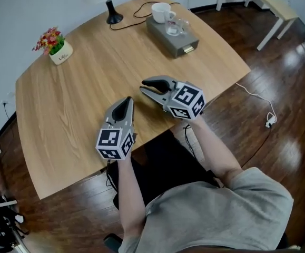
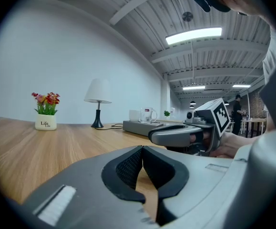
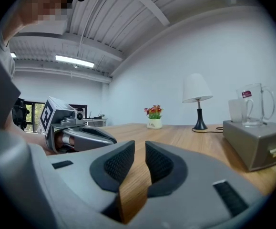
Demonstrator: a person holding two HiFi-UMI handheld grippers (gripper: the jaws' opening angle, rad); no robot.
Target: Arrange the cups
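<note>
The left gripper (image 1: 127, 102) hangs over the near table (image 1: 73, 94) edge, jaws together, empty. The right gripper (image 1: 145, 89) beside it is closed on nothing too. The cup (image 1: 161, 12) and mug (image 1: 176, 26) stand on the box (image 1: 167, 41), far right. Arranging seems not begun; next, a gripper must reach there and open.

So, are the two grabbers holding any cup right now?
Nothing is held. The left hand-held gripper and right hand-held gripper are shut on nothing; both cups stand on the grey box.
</note>
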